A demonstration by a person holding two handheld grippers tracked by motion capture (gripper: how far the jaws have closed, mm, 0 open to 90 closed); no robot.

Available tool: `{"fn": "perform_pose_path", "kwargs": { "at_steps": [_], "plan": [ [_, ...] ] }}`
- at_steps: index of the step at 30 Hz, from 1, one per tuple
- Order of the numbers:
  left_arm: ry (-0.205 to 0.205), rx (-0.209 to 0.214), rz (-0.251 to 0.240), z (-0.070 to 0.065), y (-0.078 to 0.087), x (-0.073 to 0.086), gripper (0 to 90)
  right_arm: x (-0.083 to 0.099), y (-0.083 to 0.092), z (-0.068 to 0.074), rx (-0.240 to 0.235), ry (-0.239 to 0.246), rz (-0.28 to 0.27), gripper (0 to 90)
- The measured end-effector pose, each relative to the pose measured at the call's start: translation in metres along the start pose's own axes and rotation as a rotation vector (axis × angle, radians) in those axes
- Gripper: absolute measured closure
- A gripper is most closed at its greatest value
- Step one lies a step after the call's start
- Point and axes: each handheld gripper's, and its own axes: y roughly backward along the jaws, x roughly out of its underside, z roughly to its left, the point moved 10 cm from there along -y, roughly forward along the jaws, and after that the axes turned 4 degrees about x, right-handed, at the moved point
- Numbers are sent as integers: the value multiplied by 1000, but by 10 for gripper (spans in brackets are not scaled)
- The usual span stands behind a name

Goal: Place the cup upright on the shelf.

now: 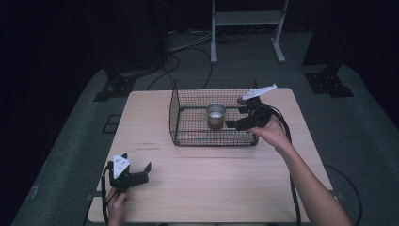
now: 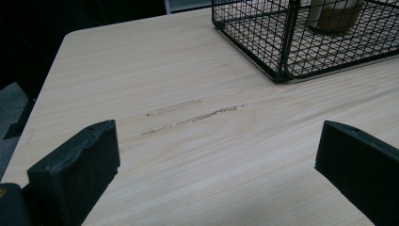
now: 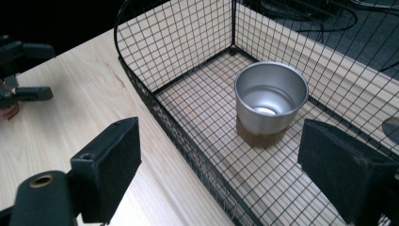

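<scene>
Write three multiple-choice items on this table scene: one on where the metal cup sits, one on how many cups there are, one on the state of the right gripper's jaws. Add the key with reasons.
1. Where does the metal cup stand?
A. Inside the wire basket
B. On the bare table beside the basket
C. Between the left gripper's jaws

2. How many cups are in the basket?
A. One
B. Two
C. Three

3. How do the jaws of the right gripper stand?
A. Shut on the cup
B. Open, holding nothing
C. Shut on the basket rim

Key: 1 A, mesh walls surround the cup. 2 A, a single cup stands on the mesh floor. 3 B, the jaws are wide apart, short of the cup.
</scene>
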Motion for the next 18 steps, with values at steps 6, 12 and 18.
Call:
{"fn": "perform_pose_path", "kwargs": {
  "at_steps": [6,12,18],
  "plan": [
    [-3,-1,-1,0,0,0,0,15,4,1,-3,4,5,131],
    [-5,-2,1,0,0,0,0,25,9,2,-5,-3,3,131],
    [-5,-4,0,0,0,0,0,34,17,2,-3,-7,-11,131]
  ]
}}
